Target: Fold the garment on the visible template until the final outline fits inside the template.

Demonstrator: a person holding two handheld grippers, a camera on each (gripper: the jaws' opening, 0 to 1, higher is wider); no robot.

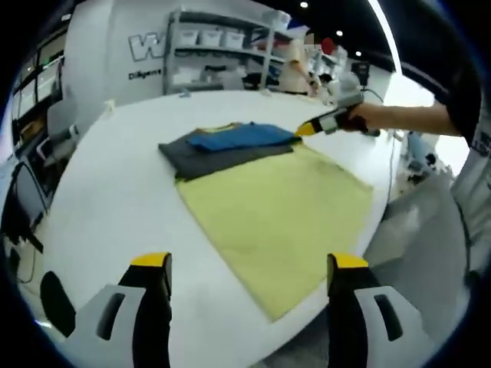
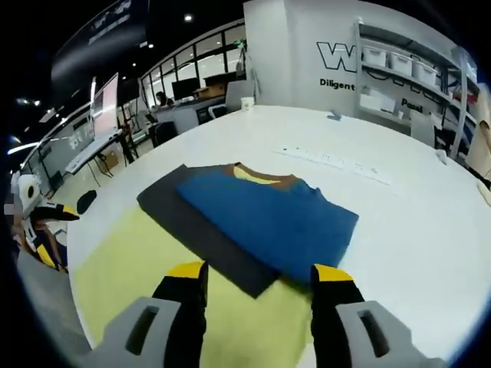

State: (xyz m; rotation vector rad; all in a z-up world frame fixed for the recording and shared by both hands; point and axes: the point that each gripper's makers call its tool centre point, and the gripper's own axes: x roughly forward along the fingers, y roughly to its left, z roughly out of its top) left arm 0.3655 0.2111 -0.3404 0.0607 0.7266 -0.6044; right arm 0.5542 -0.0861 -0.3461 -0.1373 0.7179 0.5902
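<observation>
Blue garment (image 2: 268, 218), folded, lies on the dark template (image 2: 203, 230) at the yellow mat's (image 1: 280, 215) far end; my right gripper (image 2: 257, 277) and left gripper (image 1: 249, 268) gape empty, next I judge tucking overhang.

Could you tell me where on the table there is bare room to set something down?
Bare white table lies left of the yellow template and beyond the blue garment. It is crowded where the garment and dark grey cloth overlap the template.

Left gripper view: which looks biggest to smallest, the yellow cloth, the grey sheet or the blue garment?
1. yellow cloth, nearest the camera, so partly perspective
2. grey sheet
3. blue garment, lying on the grey sheet
</observation>
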